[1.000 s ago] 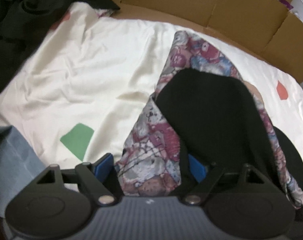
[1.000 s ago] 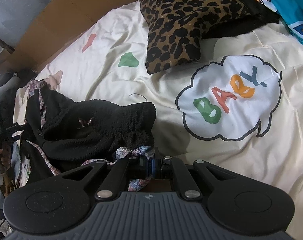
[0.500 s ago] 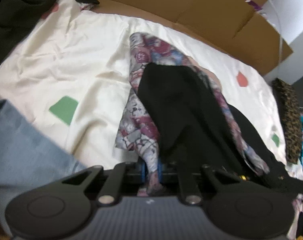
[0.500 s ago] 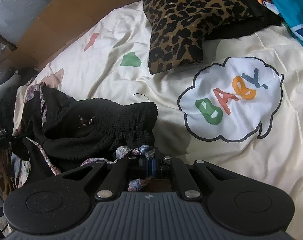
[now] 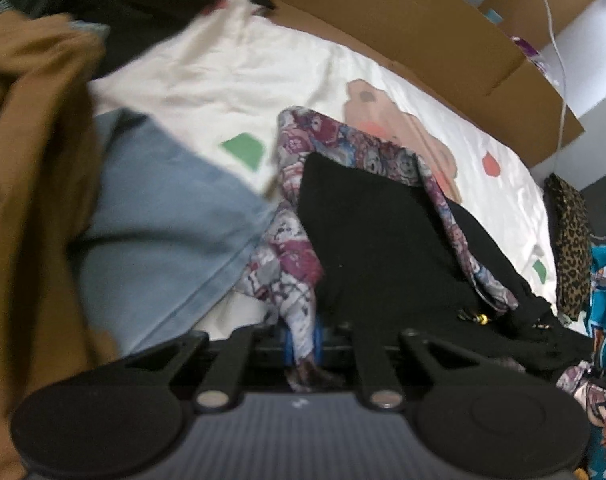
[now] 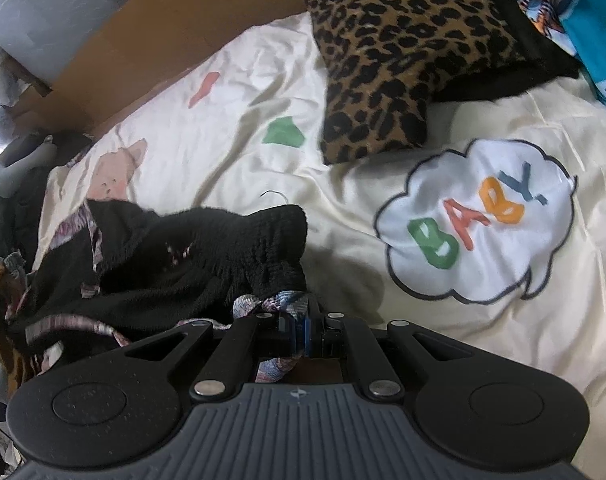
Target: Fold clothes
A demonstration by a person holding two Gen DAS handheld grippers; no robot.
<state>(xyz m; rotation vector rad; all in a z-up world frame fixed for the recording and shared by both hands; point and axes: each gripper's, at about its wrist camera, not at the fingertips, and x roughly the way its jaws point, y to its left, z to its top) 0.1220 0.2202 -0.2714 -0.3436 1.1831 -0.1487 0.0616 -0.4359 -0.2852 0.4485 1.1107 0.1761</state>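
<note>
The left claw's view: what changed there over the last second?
The left gripper closed on the floral-print garment with black lining and lifted its edge toward the right gripper, which kept gripping the other end. The cream printed bedsheet stayed put.

Leopard pillow point(image 6: 399, 52) on cream sheet point(image 6: 483, 320); cardboard point(image 5: 403, 28) behind

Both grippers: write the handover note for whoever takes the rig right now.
Left gripper: shut on the patterned edge of the garment.
Right gripper: shut on another patterned edge of the same garment.
Things: the black garment with a patterned lining lies bunched on the cream bedsheet, beside jeans and a brown garment. A leopard pillow lies further up the bed.
Done: both edges gripped.
Left: spread it flat, then fold; no fold is made yet.
</note>
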